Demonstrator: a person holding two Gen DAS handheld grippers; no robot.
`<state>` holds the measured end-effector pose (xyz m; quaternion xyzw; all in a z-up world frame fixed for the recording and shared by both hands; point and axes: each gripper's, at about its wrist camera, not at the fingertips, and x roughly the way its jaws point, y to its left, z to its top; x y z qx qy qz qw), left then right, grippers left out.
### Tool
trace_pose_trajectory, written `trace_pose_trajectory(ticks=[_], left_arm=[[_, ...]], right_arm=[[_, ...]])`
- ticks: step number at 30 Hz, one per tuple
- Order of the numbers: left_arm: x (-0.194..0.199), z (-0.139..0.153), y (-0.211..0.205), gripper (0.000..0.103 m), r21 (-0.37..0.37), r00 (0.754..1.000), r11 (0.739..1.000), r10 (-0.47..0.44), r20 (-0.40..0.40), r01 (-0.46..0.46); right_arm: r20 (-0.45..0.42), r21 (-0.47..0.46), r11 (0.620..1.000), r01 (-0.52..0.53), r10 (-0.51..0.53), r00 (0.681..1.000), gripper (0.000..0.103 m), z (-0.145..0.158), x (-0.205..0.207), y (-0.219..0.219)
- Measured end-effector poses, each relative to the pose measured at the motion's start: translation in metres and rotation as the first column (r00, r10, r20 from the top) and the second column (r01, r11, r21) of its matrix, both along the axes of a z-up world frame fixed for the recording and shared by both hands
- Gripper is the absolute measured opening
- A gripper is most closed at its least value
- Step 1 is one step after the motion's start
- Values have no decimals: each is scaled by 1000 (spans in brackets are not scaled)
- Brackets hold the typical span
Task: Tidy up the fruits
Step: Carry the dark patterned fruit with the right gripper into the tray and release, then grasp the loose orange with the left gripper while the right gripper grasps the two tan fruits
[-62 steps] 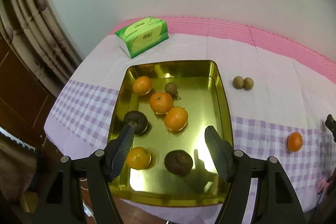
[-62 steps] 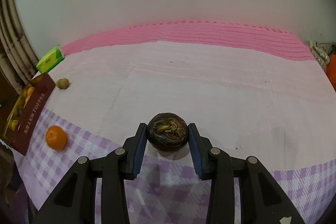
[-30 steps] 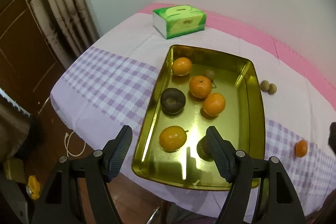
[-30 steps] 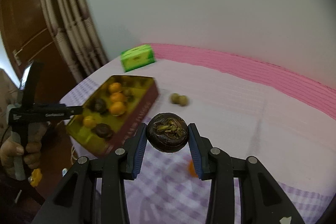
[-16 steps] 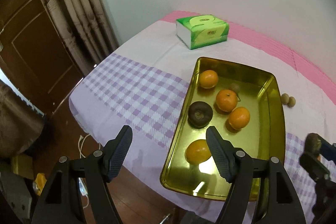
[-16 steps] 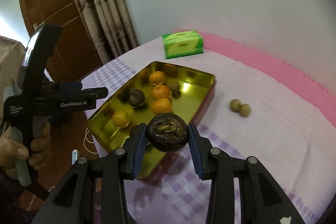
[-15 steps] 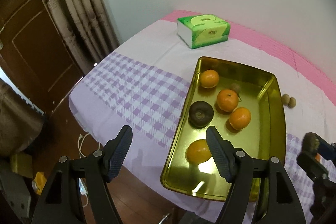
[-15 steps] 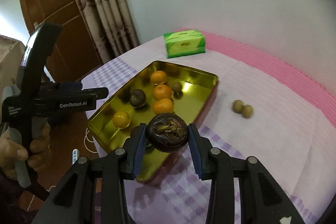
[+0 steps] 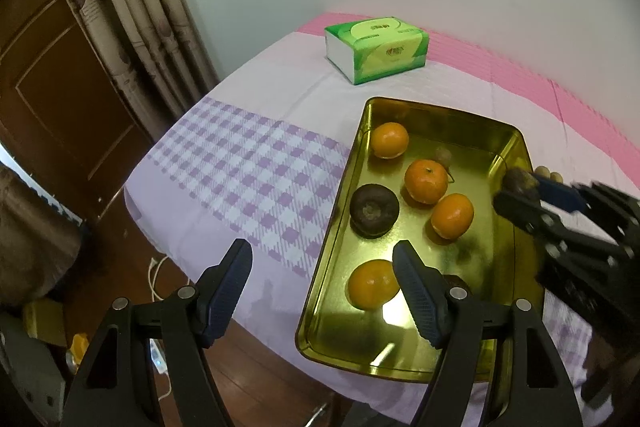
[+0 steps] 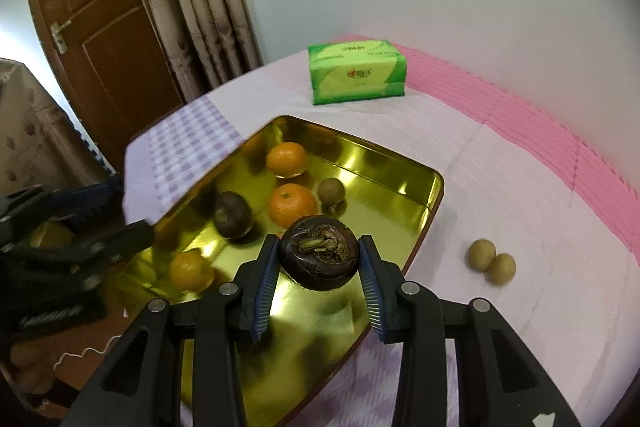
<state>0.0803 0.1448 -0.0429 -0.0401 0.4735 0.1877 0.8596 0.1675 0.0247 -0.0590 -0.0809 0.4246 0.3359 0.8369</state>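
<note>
Left wrist, gold tray [image 9: 516, 143], oranges [image 9: 426, 180], dark fruit [image 9: 374, 209]

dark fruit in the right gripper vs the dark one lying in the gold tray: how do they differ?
The held dark fruit is clamped between the right gripper fingers, above the gold tray; the tray's dark fruit rests on the tray floor beside the oranges. The held one faces the right wrist camera with a dried, fibrous tuft; the resting one shows a smoother side there. Both are round and dark brown.

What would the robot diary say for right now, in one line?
right tongs: shut on dark fruit, over gold tray | left tongs: open, empty | two longans: on tablecloth
</note>
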Motion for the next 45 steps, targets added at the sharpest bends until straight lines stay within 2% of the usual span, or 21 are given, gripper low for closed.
trace_pose_trajectory(ticks=[15, 30, 38, 42, 45], left_arm=[[4, -6, -10, 73, 13, 998, 999, -48, -29, 48], [7, -10, -8, 74, -4, 998, 999, -51, -48, 51], [8, -14, -10, 74, -1, 997, 998, -55, -57, 55], [8, -14, -9, 74, -8, 997, 999, -54, -60, 54], [8, -14, -9, 74, -11, 997, 999, -53, -60, 53]], right_arm=[[-29, -37, 999, 11, -12, 999, 36, -24, 31, 14], [-30, -21, 1000, 20, -20, 999, 38, -26, 36, 18], [-32, 55, 996, 66, -64, 997, 39, -12, 38, -3], [17, 55, 994, 95, -96, 995, 42, 1, 34, -33], [19, 32, 990, 139, -139, 990, 45, 0, 38, -67]])
